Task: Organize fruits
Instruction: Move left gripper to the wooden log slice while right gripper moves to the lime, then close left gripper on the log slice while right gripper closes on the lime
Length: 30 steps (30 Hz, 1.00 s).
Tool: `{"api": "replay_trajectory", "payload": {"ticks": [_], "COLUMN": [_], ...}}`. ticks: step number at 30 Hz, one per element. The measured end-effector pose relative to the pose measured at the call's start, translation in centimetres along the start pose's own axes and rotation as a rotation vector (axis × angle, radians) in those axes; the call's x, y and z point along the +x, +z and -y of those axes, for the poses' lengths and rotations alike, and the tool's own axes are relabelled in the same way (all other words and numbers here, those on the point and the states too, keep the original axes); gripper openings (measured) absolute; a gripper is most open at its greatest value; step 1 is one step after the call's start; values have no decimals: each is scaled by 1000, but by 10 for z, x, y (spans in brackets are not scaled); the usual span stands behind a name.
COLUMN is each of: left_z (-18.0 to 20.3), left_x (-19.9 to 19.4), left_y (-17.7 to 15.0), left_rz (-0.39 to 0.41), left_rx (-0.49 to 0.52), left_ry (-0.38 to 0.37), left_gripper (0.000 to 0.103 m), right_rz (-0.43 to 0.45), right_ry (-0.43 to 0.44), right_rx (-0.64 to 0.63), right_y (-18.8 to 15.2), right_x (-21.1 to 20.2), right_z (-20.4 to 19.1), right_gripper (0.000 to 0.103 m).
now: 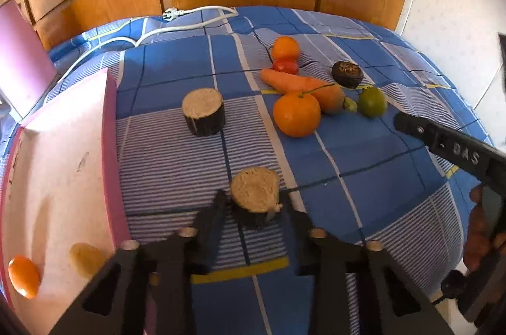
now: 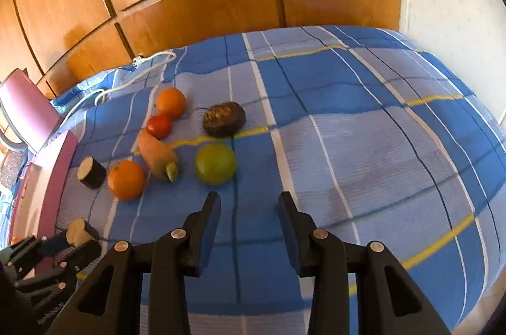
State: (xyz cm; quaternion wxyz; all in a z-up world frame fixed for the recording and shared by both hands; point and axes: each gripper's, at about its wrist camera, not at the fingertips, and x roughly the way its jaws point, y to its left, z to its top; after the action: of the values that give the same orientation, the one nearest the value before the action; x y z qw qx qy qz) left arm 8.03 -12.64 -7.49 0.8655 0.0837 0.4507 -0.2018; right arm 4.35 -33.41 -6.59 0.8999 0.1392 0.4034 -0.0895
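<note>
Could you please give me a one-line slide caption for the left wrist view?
Left hand-held gripper shut on a dark-skinned cut piece beside the pink box on the blue checked cover.

Both grippers (image 2: 249, 208) matte black w/ round silver screws, "DAS" embossed.

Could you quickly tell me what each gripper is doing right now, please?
Left gripper: shut on the cut eggplant piece.
Right gripper: open, holding nothing, above the bedspread.
</note>
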Motion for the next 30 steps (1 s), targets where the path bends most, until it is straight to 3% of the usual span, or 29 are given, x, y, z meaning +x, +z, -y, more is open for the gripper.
{"api": "replay_trajectory", "payload": {"ticks": [9,13,30], "left_z": [-4,-5,-11], "left_x": [5,8,-14], "left_y": [2,5,-6], "left_rz": [29,35,66], "left_rx": [-31,-42,-100], "left_ry": [-12,-11,-66], "left_gripper": [30,31,30], "right_rz": [5,-29,-28], "right_ry": [25,18,-6], "right_rx": [-89,-100,-144], "right_y": [20,17,2], "right_x": [26,41,27], "right_z": [-24,-25,-29], "right_gripper": [39,34,34]}}
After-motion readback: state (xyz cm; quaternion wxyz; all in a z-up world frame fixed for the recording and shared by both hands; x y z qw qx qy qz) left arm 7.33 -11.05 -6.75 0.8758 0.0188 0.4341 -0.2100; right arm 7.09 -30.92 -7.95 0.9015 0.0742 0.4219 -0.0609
